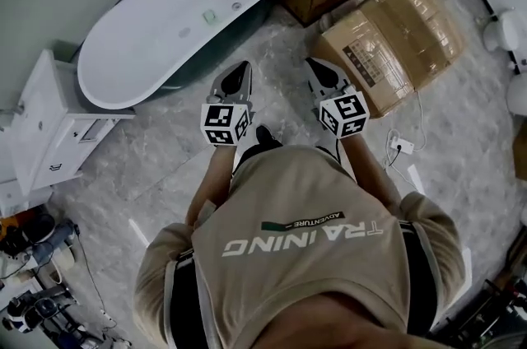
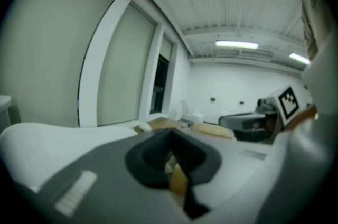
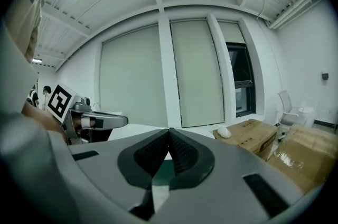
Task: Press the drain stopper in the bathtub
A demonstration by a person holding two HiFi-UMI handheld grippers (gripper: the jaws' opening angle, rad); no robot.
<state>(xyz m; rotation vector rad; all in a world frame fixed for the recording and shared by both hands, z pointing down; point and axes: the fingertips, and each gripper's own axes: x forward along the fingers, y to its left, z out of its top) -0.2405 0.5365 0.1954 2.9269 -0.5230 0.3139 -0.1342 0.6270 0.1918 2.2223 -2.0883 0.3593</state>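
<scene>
the left gripper [image 1: 239,74] and the right gripper [image 1: 319,72] both have their jaws pressed together, with nothing between them. the bathtub [image 1: 132,51] lies ahead and to the left of the jaws, well apart. its drain stopper [image 1: 184,32] sits mid-floor of the tub, nearer to the left gripper.
</scene>
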